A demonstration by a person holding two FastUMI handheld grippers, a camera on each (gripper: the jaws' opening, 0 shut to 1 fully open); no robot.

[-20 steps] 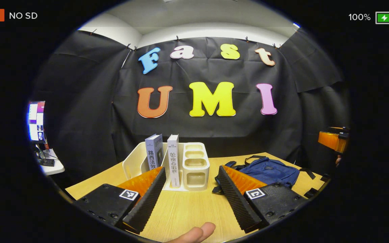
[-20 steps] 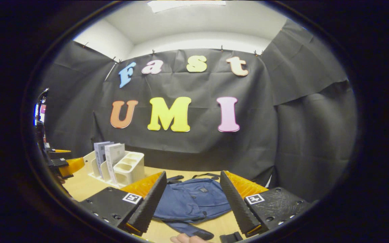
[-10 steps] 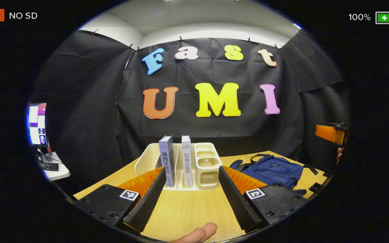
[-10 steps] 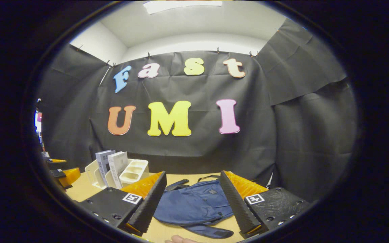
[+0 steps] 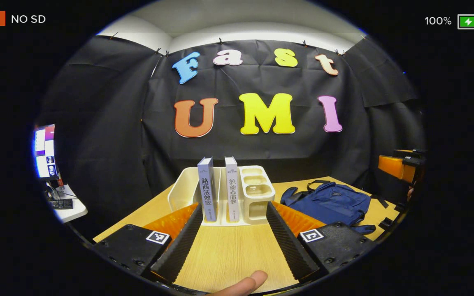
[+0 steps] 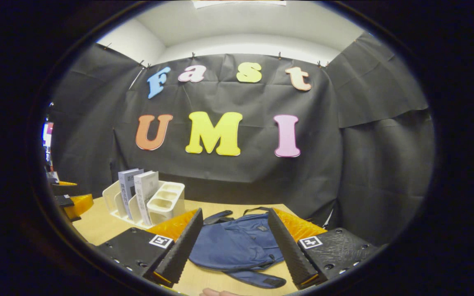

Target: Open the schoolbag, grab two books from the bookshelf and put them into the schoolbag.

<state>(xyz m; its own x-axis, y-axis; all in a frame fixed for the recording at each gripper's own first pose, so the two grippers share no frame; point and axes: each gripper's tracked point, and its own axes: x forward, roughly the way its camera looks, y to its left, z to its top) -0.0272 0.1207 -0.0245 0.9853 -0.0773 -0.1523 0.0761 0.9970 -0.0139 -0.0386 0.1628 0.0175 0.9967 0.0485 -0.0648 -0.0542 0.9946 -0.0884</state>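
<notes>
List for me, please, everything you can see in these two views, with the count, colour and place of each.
Books: two, grey-blue and white, upright side by side in the bookshelf.
Bookshelf: one, cream, at the far side of the table, ahead of the left gripper.
Schoolbag: one, blue, lying flat on the table, zipped shut as far as shows, ahead of the right gripper.
Table: one, light wood, under everything.
Monitor: one, lit, on a white side desk at the far left.
Left gripper: one, black and orange, fingers spread, holding nothing, aimed at the books.
Right gripper: one, black and orange, fingers spread, holding nothing, aimed at the schoolbag.
Fingertip: one, at the bottom edge of the left gripper view.
</notes>
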